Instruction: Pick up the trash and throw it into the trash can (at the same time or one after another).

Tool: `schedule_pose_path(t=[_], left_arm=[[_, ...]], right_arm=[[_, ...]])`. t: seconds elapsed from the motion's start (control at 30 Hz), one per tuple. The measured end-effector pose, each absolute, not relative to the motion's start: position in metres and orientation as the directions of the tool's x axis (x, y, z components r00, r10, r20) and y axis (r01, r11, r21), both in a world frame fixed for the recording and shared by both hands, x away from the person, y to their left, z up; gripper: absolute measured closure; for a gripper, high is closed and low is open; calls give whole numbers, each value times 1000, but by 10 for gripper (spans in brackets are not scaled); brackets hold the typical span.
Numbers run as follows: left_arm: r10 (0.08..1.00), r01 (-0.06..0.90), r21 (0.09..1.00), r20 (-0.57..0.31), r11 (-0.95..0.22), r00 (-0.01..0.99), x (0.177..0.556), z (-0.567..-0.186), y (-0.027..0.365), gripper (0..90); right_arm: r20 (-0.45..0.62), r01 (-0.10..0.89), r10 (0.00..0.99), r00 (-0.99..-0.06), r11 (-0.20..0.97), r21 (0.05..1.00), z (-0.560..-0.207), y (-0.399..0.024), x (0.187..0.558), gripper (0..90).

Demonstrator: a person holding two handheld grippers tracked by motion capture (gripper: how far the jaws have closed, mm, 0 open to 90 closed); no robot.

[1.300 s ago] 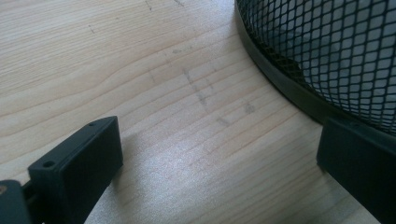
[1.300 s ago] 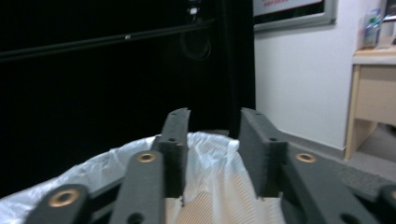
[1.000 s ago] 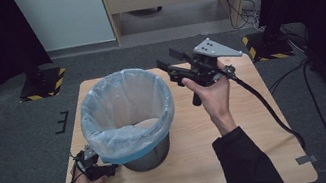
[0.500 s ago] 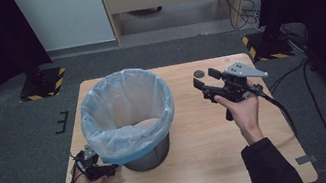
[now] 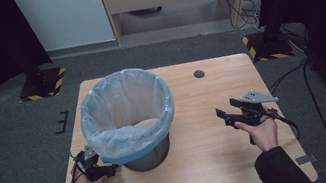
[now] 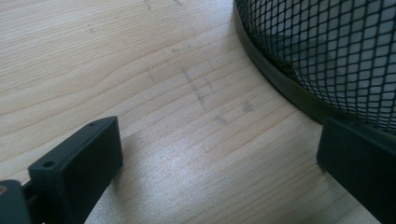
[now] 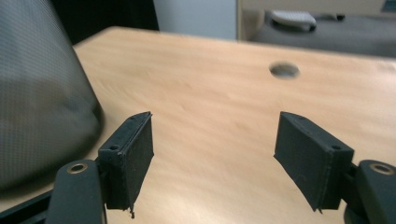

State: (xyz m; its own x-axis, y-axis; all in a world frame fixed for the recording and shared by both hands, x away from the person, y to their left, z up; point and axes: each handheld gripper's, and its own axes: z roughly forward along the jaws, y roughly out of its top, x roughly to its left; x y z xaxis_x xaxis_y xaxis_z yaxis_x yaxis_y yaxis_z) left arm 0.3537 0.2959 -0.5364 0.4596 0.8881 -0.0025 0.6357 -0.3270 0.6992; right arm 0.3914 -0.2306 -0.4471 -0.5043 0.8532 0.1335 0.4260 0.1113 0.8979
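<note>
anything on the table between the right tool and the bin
Nothing visible does. The right tool is low over the wooden table with its jaws apart and empty, having just been opening. Only bare wood lies between it and the mesh bin lined with a plastic bag. The round hole lies farther back, off that line.

A round grommet hole (image 5: 199,73) sits in the wooden table (image 5: 212,154).

Bin (image 5: 128,123) on table (image 5: 213,158) — left side

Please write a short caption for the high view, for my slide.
Mesh bin with plastic liner on wooden table; left gripper at its base, right gripper open.
</note>
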Motion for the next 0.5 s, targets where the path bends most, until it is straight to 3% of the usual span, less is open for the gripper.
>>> schedule_pose_path(t=[0.3,0.5], left_arm=[[887,636,699,-3,-328,461,353,-536,296,0],[887,636,699,-4,-328,462,353,-536,296,0]], right_arm=[[94,556,889,-448,194,808,-493,-264,383,240],[46,597,911,-410,230,769,-506,-277,382,213]])
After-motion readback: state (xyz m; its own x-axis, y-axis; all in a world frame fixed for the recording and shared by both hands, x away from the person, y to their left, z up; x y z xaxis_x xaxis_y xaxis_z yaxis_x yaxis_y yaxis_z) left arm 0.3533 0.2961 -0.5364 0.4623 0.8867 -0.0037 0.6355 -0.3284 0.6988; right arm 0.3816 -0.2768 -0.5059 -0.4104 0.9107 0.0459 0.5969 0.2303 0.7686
